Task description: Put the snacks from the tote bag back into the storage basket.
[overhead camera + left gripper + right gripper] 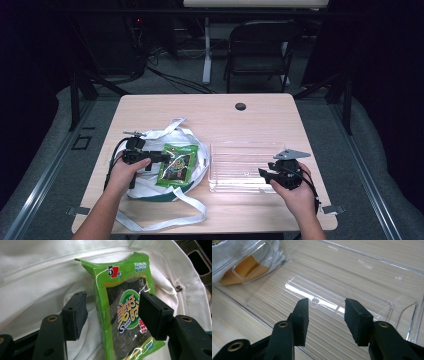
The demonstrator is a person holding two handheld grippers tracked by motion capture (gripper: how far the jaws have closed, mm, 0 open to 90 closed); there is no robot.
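Closest to the high camera are the person's two forearms coming in from 6 o'clock, each hand with a gripper. The left gripper (159, 158) sits at about 9 o'clock on the table (260, 117), jaws spread wide with nothing pinched between them. In the left gripper view the green seaweed snack packet (125, 312) stands tilted between those jaws: the right pad is just at the packet's front face, though I can't tell if it actually touches, while the left pad is clearly off it. The packet rests on the white tote bag (192, 140), whose straps trail out toward 6 and 12 o'clock. Over at 4 o'clock the right gripper (263, 172) is also let go, jaws apart, hovering at the near edge of the clear plastic tray (220, 150). The tray is just beside the bag on its 3 o'clock side. A folding chair (262, 47) stands behind the table at 12 o'clock.
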